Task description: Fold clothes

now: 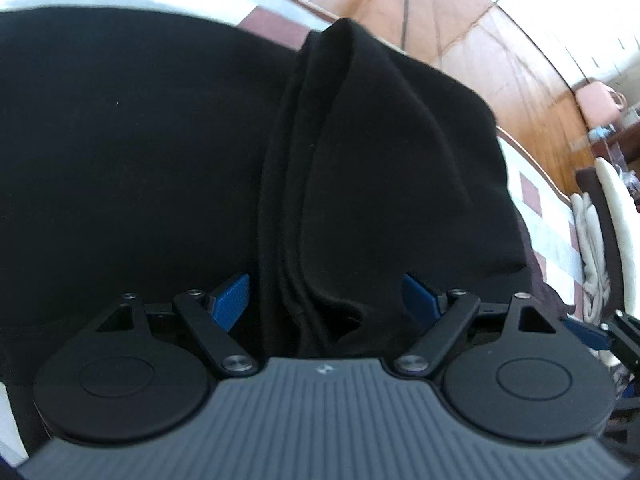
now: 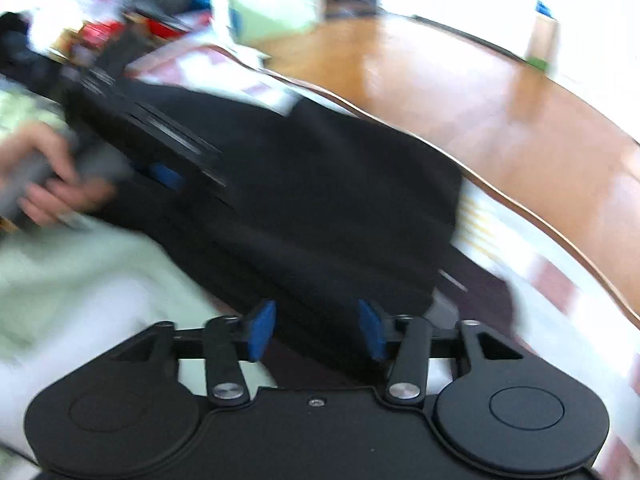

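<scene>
The black garment is spread over a checked white-and-maroon cloth on a bed-like support beside a wooden floor; a bunched ridge of its fabric runs up from between the blue pads of the left tool; the pads stand spread, with the ridge between them but not visibly pinched. The right tool is also spread over a garment edge; the view is blurred, so contact cannot be confirmed. The fabric is judged soft, light and limp; it is best gripped at a hem or corner, several layers together, to prevent slipping and sagging.
</scene>
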Tool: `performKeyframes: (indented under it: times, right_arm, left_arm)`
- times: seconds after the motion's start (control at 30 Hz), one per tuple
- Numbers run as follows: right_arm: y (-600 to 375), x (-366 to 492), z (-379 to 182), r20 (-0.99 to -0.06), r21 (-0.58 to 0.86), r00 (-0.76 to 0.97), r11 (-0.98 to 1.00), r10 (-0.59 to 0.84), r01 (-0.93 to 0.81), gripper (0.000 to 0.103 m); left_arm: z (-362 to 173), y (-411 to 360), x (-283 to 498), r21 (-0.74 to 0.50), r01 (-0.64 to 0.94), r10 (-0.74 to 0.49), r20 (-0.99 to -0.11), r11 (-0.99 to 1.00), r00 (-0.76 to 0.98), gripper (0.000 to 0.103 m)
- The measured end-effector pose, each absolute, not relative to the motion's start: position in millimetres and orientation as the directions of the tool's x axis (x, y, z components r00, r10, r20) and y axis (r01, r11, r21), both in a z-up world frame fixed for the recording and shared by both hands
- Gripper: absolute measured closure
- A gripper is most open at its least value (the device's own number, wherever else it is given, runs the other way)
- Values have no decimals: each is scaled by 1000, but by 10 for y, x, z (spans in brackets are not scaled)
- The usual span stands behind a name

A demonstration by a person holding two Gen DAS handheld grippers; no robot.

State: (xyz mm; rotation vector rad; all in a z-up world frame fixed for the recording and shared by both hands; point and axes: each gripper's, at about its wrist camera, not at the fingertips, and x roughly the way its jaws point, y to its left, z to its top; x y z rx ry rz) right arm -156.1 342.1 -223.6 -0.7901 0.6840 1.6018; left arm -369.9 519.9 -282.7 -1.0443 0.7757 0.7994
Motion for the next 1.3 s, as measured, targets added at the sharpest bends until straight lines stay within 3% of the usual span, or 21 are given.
performKeyframes:
  times: [0.1,0.13,0.17,0.2,0.3,0.5,0.57,0.6,0.7,0.83,1.0,1.07,1.1,1.13,1.2,1.3]
  right_arm:
    - [3349,-1295,-2345,-826,-13,-22,-58,563,-998,47]
    - [3363,-1291,-2356,-822,-6,-24,-50,568,-999,47]
    - [3410,-1340,-2360,-815,0,-32,-55,578,-998,47]
    - [3449,-1412,-2382,-807,0,-39,-66,590,-998,47]
    - [3449,-1614,-2453,-793,-52,-45,-141,608,-989,47]
    - [3587,-1896,-2628,-790,-210,69,-163,609,-964,50]
    - [3615,-1873,-2623,-789,-224,102,-129,605,-966,83]
    - [3607,-1849,-2601,-785,-229,114,-114,609,-967,91]
    - [3554,-1840,-2518,-783,-221,93,-135,615,-966,92]
    - [3524,-1878,-2682,-836,-272,122,-212,534,-939,96]
    - [3450,-1668,-2464,-863,-145,28,-194,505,-970,97]
    - [3403,-1549,-2275,-833,-69,-22,-143,553,-987,92]
    - [3379,-1487,-2173,-810,-26,-46,-114,585,-993,80]
    - [3363,-1406,-2089,-780,41,-85,-85,620,-996,61]
    - [3383,-1223,-1998,-713,202,-168,-29,680,-979,45]
    - [3621,-1061,-2177,-722,310,-175,87,670,-947,45]
  left_arm:
    - [-2870,5226,-3670,-429,-860,190,-853,277,487,13]
    - [-2880,5223,-3659,-422,-862,192,-855,281,482,18]
    - [-2858,5195,-3633,-391,-866,213,-859,312,465,30]
    - [-2833,5163,-3605,-356,-869,236,-863,345,447,67]
    - [-2713,5055,-3599,-288,-864,295,-855,412,425,93]
    - [-2178,4695,-3807,-272,-848,467,-738,455,488,93]
    - [-2252,4655,-3816,-260,-865,441,-775,429,452,93]
    - [-2355,4676,-3823,-240,-873,416,-804,424,424,93]
    - [-2655,4655,-3779,-159,-891,388,-857,426,339,92]
    - [-2716,4606,-3775,-115,-891,403,-861,439,310,90]
    - [-2603,4663,-3649,-87,-889,400,-870,450,288,79]
    - [-2477,4680,-3689,-87,-885,402,-867,457,293,73]
    - [-2410,4690,-3737,-100,-881,408,-858,462,311,70]
    - [-2367,4675,-3774,-108,-878,418,-848,466,326,65]
    - [-2232,4654,-3826,-120,-874,449,-820,471,355,58]
    - [-2074,4714,-3703,-154,-845,434,-803,512,409,58]
